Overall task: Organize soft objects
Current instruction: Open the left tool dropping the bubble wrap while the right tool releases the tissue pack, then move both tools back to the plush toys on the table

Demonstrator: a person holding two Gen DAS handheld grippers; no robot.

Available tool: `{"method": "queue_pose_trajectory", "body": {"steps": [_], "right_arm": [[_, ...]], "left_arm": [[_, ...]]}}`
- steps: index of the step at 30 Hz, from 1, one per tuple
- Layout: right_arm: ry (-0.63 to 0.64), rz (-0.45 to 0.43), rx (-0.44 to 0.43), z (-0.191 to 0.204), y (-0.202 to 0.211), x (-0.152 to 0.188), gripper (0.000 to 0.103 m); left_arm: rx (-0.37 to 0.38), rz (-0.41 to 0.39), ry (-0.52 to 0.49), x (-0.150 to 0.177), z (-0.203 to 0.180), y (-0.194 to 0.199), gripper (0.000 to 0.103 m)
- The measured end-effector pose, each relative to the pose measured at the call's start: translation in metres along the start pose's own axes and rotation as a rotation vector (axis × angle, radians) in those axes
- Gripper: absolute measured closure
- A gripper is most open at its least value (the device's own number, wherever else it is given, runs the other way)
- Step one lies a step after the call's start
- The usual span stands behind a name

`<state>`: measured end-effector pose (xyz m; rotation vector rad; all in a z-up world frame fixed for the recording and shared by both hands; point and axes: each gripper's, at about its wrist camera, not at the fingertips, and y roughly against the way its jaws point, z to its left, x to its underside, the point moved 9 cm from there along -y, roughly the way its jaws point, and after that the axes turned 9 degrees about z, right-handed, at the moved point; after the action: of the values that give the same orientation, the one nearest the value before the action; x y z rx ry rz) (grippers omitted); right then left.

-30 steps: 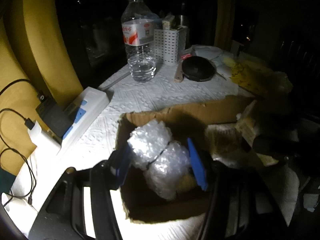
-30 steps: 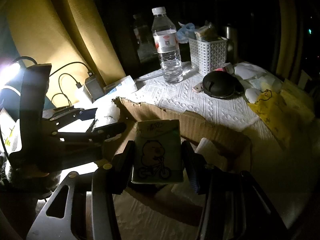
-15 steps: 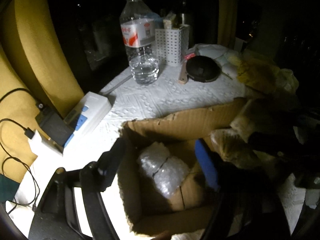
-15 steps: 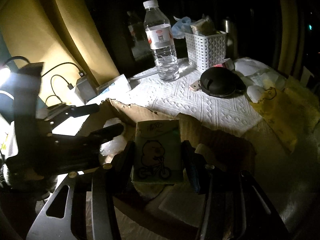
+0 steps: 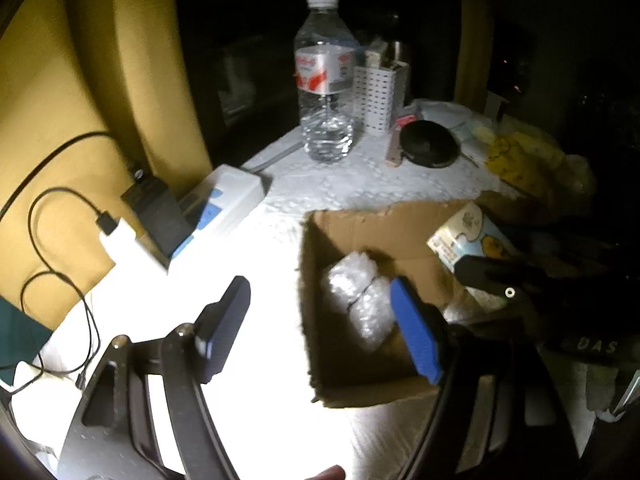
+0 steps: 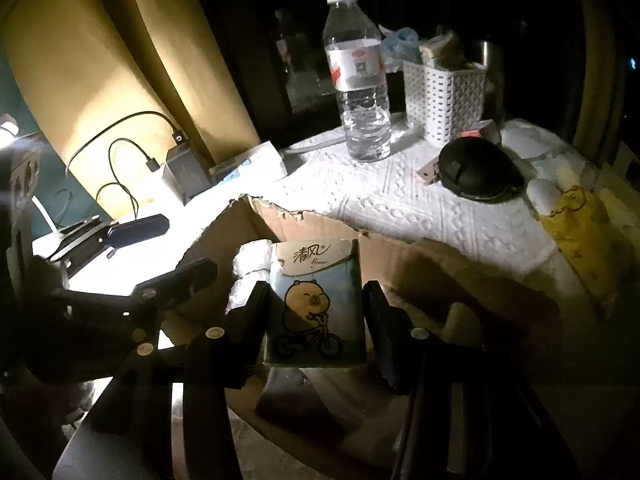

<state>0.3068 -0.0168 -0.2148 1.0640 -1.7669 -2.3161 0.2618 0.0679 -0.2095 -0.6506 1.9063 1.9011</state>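
A roll of bubble wrap (image 5: pixel 358 298) lies inside the open cardboard box (image 5: pixel 400 220) on the table. My left gripper (image 5: pixel 320 328) is open and empty, drawn back over the box's near left corner; it also shows in the right wrist view (image 6: pixel 160 248). My right gripper (image 6: pixel 316 312) is shut on a tissue pack (image 6: pixel 316 300) with a cartoon bear on a bicycle and holds it over the box (image 6: pixel 460 264). The pack also shows at the right of the left wrist view (image 5: pixel 468 236). The bubble wrap shows just left of the pack (image 6: pixel 250 264).
A water bottle (image 5: pixel 324 80), a white perforated basket (image 5: pixel 378 96), a black round case (image 5: pixel 430 150) and a yellow bag (image 5: pixel 520 160) stand behind the box. A white power strip (image 5: pixel 224 200) with chargers and cables lies at the left by a yellow curtain.
My left gripper opened, let the bubble wrap drop into the box and drew back to the left. My right gripper carried the tissue pack further over the box.
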Motion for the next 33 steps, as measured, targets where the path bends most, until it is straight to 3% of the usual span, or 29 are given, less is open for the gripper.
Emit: {"method": "queue_pose_trajectory", "body": {"steps": [6,8,14,33], "right_arm": [[-0.019,0.008,-0.004,0.002,-0.008,-0.005,0.05],[-0.016,0.0,0.018,0.0,-0.008,-0.006,0.046],[-0.026,-0.008,0.026,-0.001,0.001,-0.003,0.045],[-0.033,-0.04,0.017,0.03,0.054,0.045,0.045]], "left_arm": [[0.012,-0.011,0.051,0.002,0.012,0.006,0.029],[0.016,-0.012,0.053,0.004,0.012,0.008,0.029],[0.028,-0.012,0.044,0.011,0.003,0.017,0.029],[0.047,-0.033,0.05,0.048,-0.015,0.065,0.029]]}}
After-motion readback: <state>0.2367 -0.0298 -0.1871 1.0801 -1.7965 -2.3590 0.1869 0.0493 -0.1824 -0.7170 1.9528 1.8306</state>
